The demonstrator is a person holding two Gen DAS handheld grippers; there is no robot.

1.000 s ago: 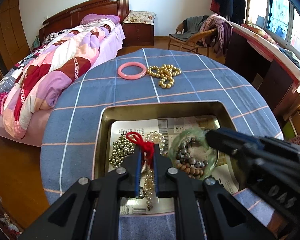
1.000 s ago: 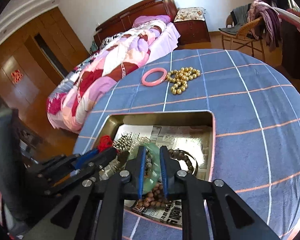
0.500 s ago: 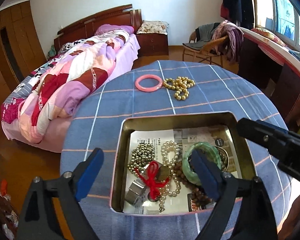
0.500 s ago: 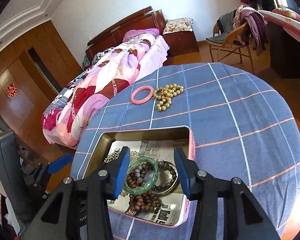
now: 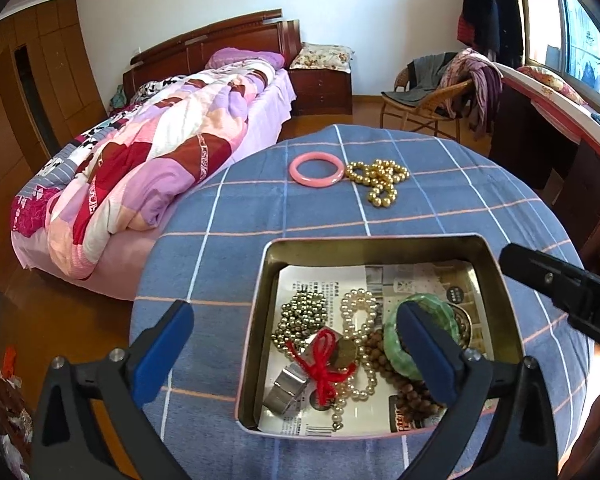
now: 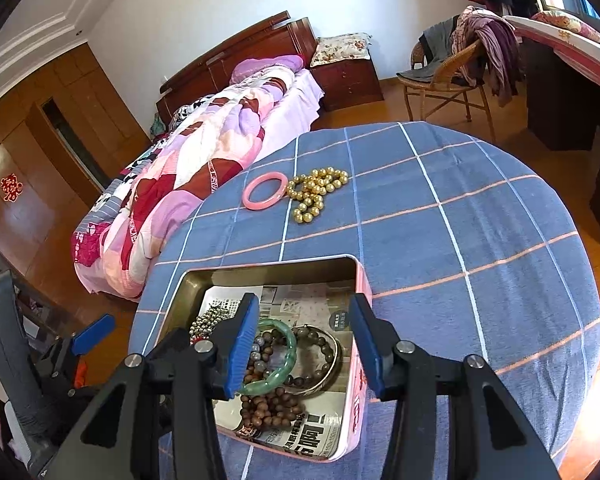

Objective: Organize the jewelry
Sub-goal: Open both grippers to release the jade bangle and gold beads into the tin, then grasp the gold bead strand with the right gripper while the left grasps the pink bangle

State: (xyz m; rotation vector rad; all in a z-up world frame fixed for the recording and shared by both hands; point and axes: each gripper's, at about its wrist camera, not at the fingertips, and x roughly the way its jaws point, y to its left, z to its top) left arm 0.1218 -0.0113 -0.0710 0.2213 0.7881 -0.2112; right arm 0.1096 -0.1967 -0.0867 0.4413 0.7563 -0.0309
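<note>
- Jewelry lies mostly inside the tin (image 5: 266,280), an open metal box lined with printed paper, on the counter (image 5: 228,248) under a blue checked cloth.
- At the tin's left side is a heap of silver beads (image 5: 300,320); just right of it, a pearl strand (image 5: 356,320) runs toward the tin's near edge.
- Over the pearl strand's near part lies a red cord knot (image 5: 324,356), with a small silver block (image 5: 286,386) beside it by the tin's near-left corner.
- At the tin's right side is a green bangle (image 6: 280,360), resting on dark bead bracelets (image 6: 316,356) and brown wooden beads (image 6: 268,408).
- Beyond the tin's far edge, well apart from it, a pink bangle (image 5: 316,169) lies on the cloth, touching or just beside a pile of gold beads (image 5: 380,180) on its right.
- Left tongs (image 5: 296,340) are spread wide and hold nothing, above the tin's near-left part; one blue finger is out over the cloth left of the tin, the other over the green bangle.
- Right tongs (image 6: 304,334) are also released and empty, above the tin's right half; the left finger covers part of the green bangle, the right finger is over the tin's right wall.
- Whether either finger touches the jewelry cannot be told.
</note>
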